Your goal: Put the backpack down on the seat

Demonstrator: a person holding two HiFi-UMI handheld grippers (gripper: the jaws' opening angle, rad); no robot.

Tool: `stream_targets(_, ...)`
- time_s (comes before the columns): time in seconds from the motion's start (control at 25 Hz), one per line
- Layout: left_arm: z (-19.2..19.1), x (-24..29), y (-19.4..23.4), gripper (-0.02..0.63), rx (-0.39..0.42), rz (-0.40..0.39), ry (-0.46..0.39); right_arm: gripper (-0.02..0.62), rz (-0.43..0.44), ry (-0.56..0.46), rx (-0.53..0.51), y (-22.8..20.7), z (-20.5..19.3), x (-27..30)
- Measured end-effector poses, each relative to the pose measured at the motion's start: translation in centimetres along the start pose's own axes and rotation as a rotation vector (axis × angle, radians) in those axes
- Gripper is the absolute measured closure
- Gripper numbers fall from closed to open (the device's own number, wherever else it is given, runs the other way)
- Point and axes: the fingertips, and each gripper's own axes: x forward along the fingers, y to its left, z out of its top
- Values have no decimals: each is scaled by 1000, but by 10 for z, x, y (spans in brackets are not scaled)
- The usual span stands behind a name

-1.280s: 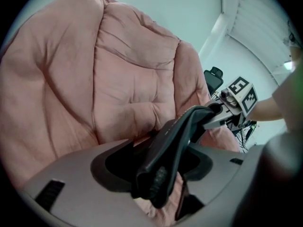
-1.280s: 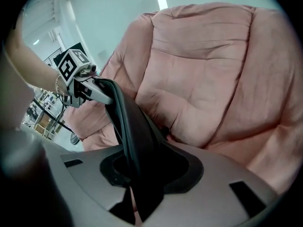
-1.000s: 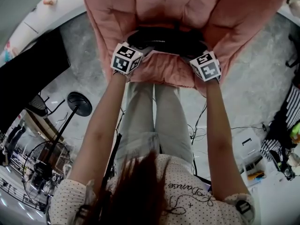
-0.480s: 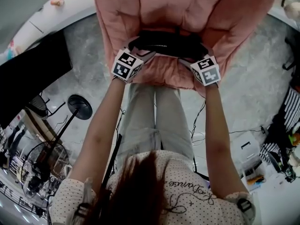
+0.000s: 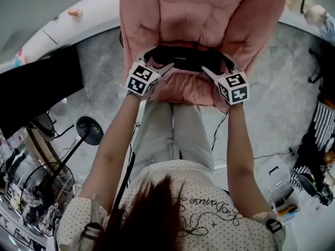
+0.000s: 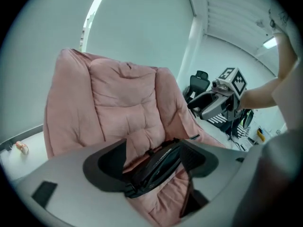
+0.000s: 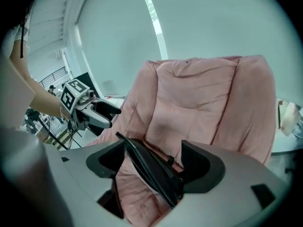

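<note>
Your left gripper's (image 6: pixel 154 161) jaws stand spread. Through the gap you look onto the black backpack (image 5: pixel 187 58), and no pad seems to press on it. Your right gripper's (image 7: pixel 156 162) jaws are apart too, though they have just been closing a little. The backpack's thin edge runs slantwise between them, and I see no squeeze there either.

From the head view, the two grippers flank the backpack's two ends. It lies flat across the seat (image 5: pixel 183 87) of the pink padded armchair (image 6: pixel 118 98), tucked against the foot of the backrest. To my eye the putting-down is as good as done.

Judge the backpack as soft and slim, probably light, since it lies so flat. Expect it to sag between two holds, and the loose straps to dangle. If you must shift it, pinch a firm seam at each end or the top handle, not the slack middle panel. The cushion beneath is plush, so it should settle without sliding.
</note>
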Motion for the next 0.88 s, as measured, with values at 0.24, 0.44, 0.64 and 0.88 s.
stream_targets(0.24,30,-44,-9,324,11,39,-109,395,-103,-135,-33,18,44,-39)
stream_targets(0.44,60,-79,-26,531,35,20,-222,494,-149,-214,-72,40,74,-69)
stream_targets(0.64,105,-103,-38,591,63,11,-322,566,-156,-295,-56,49,101,-100)
stream_targets(0.88,160,-139,-57,600,99,-17,-421,584,-177,-396,-95,65,144,-142)
